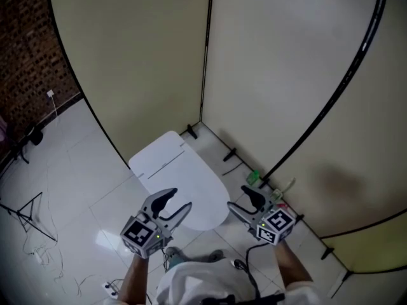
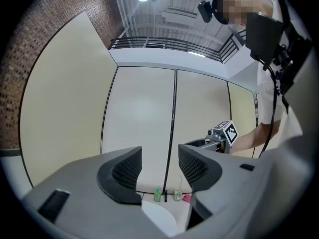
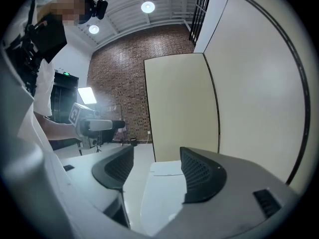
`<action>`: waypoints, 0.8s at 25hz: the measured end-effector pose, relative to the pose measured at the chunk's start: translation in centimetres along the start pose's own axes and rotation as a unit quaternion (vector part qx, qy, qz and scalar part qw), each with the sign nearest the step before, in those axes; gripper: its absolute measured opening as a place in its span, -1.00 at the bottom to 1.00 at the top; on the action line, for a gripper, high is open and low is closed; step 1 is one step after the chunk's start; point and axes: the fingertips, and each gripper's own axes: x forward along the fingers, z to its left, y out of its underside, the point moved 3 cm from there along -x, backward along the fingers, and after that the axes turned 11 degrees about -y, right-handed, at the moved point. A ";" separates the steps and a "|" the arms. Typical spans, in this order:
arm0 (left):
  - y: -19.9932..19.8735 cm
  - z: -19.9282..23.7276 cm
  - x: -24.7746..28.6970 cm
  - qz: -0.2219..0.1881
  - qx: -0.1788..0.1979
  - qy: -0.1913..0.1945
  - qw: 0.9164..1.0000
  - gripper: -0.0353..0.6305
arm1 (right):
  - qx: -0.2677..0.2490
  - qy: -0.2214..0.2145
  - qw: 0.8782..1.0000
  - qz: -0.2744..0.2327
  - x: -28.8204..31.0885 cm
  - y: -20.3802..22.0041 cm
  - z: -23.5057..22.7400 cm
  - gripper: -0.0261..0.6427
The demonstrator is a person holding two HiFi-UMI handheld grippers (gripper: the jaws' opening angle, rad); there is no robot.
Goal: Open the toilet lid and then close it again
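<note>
The toilet lid (image 1: 181, 176) is down, a white oval sitting in the corner where the cream partition panels (image 1: 286, 75) meet. The narrow end faces me.

My left gripper (image 1: 176, 202) is over the near left part of the lid as seen from my head. Its jaws stand apart with nothing between the pads. Looking along them, I see only the black seam of the panels and, low down, a sliver of the lid's edge. I cannot tell whether any part of this gripper touches the lid.

My right gripper (image 1: 244, 203) is just beside the lid's near right edge, over the white tiled floor (image 1: 70, 170). Its jaws are also spread and empty. Its own view looks between them along the closed lid towards the brick wall (image 3: 119, 83).

A small green bottle (image 1: 254, 177) stands on the floor at the foot of the panels, to the right of the toilet, with a couple of other small items next to it that I cannot make out.
</note>
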 end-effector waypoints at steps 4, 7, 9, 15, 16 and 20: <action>0.8 1.6 -1.0 0.005 0.016 -0.027 1.000 -0.22 | -0.022 0.007 0.999 0.031 0.0 1.1 -0.8 -0.03; 1.5 3.4 -1.8 0.009 0.028 -0.049 0.998 -0.22 | -0.059 -0.003 0.996 0.066 0.8 2.1 -1.0 -0.03; 2.0 4.2 -2.3 0.017 0.028 -0.061 0.998 -0.22 | -0.074 -0.015 0.994 0.083 1.5 2.5 -1.1 -0.03; 3.0 3.9 -1.8 0.031 0.001 -0.118 0.992 -0.22 | -0.130 -0.098 0.981 0.104 3.2 3.0 -4.3 -0.03; 3.2 3.3 -1.0 0.028 -0.005 -0.131 0.991 -0.22 | -0.144 -0.118 0.976 0.114 3.2 3.4 -5.3 -0.03; 4.3 -0.3 2.2 0.007 -0.060 -0.196 0.979 -0.22 | -0.193 -0.189 0.953 0.139 1.4 4.8 -8.8 -0.03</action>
